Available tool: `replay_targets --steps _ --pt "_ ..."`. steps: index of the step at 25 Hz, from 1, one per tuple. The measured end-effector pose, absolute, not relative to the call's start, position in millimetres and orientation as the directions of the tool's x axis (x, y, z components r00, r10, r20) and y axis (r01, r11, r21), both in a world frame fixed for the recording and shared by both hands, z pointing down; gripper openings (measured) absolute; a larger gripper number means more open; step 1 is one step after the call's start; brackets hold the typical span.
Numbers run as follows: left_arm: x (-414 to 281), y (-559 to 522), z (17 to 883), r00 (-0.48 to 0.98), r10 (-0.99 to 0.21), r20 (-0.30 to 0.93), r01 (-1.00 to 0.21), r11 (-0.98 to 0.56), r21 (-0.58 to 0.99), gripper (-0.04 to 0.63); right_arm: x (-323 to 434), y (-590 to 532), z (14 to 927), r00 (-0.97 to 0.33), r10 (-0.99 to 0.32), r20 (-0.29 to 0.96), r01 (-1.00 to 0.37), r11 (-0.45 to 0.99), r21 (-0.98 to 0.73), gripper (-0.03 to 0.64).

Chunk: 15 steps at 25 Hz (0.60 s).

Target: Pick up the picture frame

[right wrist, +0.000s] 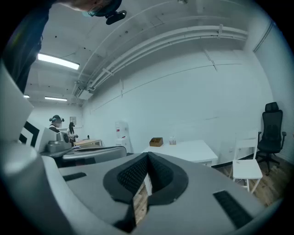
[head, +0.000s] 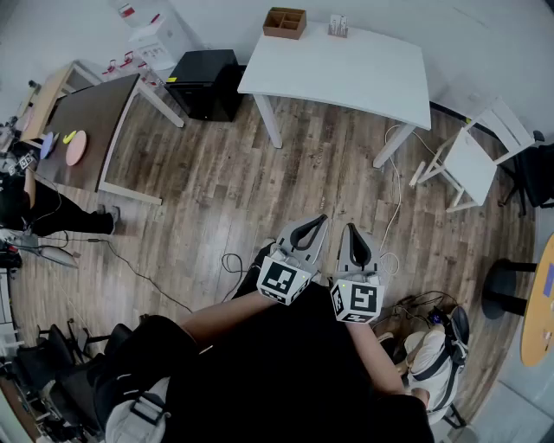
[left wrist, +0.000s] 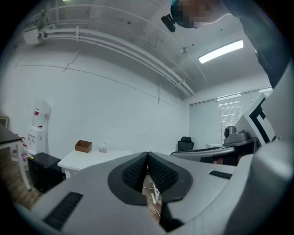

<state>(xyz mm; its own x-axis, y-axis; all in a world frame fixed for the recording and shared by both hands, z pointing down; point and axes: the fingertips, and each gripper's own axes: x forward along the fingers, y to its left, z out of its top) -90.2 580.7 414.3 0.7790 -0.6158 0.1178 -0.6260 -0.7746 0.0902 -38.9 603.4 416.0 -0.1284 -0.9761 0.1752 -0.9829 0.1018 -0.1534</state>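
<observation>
Box (head: pixel 285 22) on the table (head: pixel 363 78), cabinet (head: pixel 205 84) left of it (chair (head: pixel 474 160) to the right)

Strip lights (left wrist: pixel 220 51) on the ceiling give bright, even, cool light and glare white in both gripper views; the head view shows only soft shadows on the floor (head: pixel 216 190) under the table (head: pixel 346 69). All views are wide-angle, so straight lines bow toward the edges, and the gripper views darken to black corners. Close to the lens, the left gripper (left wrist: pixel 147 154) and right gripper (right wrist: pixel 147 156) look soft, while the room behind is sharp.
</observation>
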Motion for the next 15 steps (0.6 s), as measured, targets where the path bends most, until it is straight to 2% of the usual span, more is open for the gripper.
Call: replay_targets --steps 3,8,15 --pt "-72.3 580.0 416.2 0.789 -0.606 0.102 -0.614 -0.782 0.102 0.014 -24.8 600.4 419.8 -0.148 -0.974 0.171 -0.978 0.118 -0.173 0.032" --pt "-53.7 568.4 432.0 0.828 -0.548 0.117 -0.561 -0.812 0.16 0.014 -6.1 585.6 411.7 -0.106 -0.99 0.096 -0.988 0.094 -0.122 0.034" --pt "-45.5 505.6 448.4 0.828 -0.546 0.124 -0.56 -0.803 0.203 0.014 1.7 528.9 433.7 -0.126 -0.979 0.159 -0.982 0.1 -0.161 0.035"
